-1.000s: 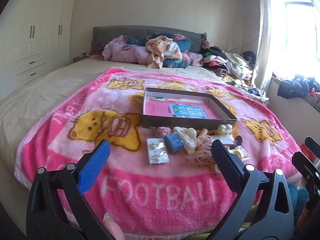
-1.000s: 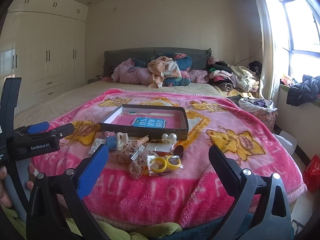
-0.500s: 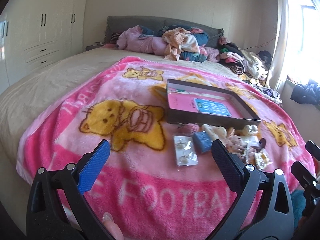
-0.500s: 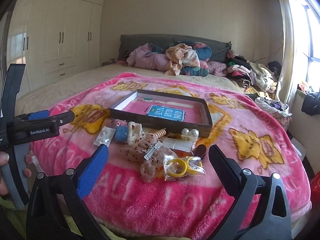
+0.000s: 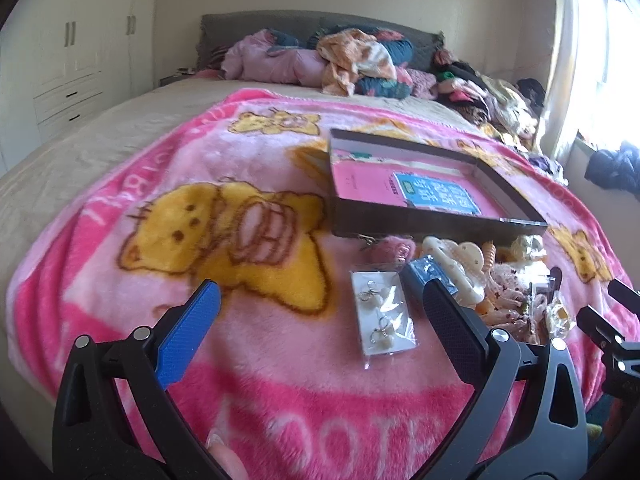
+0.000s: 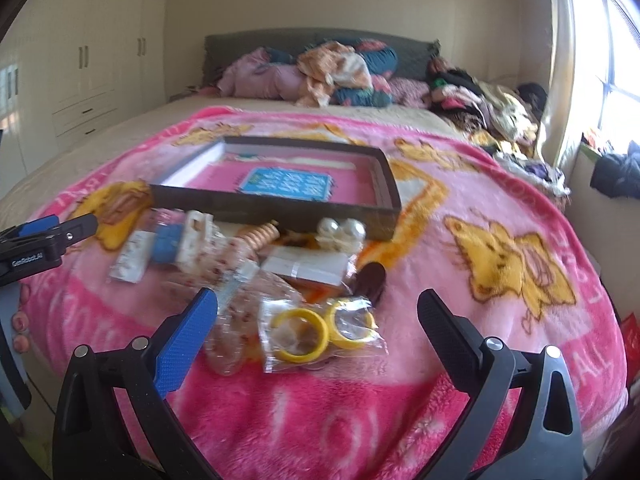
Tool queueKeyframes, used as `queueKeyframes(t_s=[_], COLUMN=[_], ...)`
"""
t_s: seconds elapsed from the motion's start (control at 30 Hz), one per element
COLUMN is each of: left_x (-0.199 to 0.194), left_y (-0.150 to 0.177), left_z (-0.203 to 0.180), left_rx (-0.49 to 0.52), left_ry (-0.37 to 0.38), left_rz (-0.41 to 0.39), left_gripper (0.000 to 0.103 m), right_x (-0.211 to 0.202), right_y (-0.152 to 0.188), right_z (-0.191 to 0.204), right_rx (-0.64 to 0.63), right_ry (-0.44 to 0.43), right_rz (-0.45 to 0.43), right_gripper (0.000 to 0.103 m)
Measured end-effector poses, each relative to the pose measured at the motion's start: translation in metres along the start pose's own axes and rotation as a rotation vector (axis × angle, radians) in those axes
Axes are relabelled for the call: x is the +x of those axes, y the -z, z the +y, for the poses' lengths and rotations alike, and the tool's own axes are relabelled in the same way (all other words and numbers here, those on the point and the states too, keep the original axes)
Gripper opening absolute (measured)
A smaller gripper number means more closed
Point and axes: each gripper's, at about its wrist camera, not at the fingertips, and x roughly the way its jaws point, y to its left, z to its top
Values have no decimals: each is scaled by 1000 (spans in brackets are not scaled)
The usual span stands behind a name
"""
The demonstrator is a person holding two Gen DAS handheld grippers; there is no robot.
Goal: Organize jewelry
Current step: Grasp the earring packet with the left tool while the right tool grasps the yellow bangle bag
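Two yellow bangles [image 6: 322, 330] (bagged), one tray [image 6: 276, 210]; both tongs [image 5: 320, 304] [image 6: 318, 312] spread, empty.

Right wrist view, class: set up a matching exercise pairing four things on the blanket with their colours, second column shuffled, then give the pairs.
Things:
1. bangles in the bag
2. box rim
3. card inside the box
4. round beads by the box

Colours:
A. blue
B. pearl white
C. yellow
D. dark brown

Pairs: 1-C, 2-D, 3-A, 4-B
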Motion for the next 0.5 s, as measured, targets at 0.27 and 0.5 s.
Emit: queueKeyframes(t_s=[0.27,0.5], left_x=[34,51], left_y=[4,12], left_z=[-16,-26], left_rx=[49,57], left_ry=[42,115], left_rz=[71,152], left_gripper=[93,90], right_x=[33,48], right_y=[7,11], right_z=[-14,-18], right_rx=[58,78], right_ry=[-21,-37], right_rz=[144,236], right_gripper=[97,96])
